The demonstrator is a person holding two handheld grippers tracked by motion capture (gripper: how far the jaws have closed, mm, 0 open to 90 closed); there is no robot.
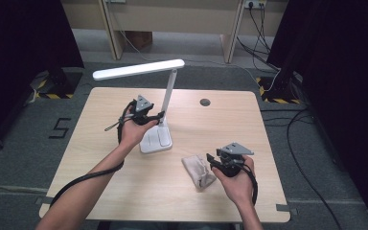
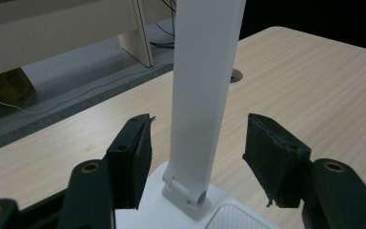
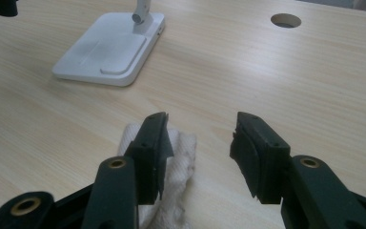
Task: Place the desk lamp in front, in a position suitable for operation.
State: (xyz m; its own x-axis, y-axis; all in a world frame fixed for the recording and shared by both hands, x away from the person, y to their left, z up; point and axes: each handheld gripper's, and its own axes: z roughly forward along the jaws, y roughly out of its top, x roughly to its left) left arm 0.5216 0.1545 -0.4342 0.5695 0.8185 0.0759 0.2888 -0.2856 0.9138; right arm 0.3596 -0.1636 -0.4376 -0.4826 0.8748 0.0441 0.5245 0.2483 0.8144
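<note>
A white desk lamp stands on the table, with its base near the middle, a slanted stem and a long head reaching left. My left gripper sits at the lower stem, open. In the left gripper view its jaws stand either side of the stem, with a gap on both sides. A crumpled beige cloth lies at the front right. My right gripper hovers open just right of it. In the right gripper view the cloth lies under one jaw, and nothing is between the pads.
A round cable hole is in the light wooden table behind the lamp; it is also in the right gripper view. Wooden furniture legs and floor cables lie beyond the far edge. Black curtains flank both sides.
</note>
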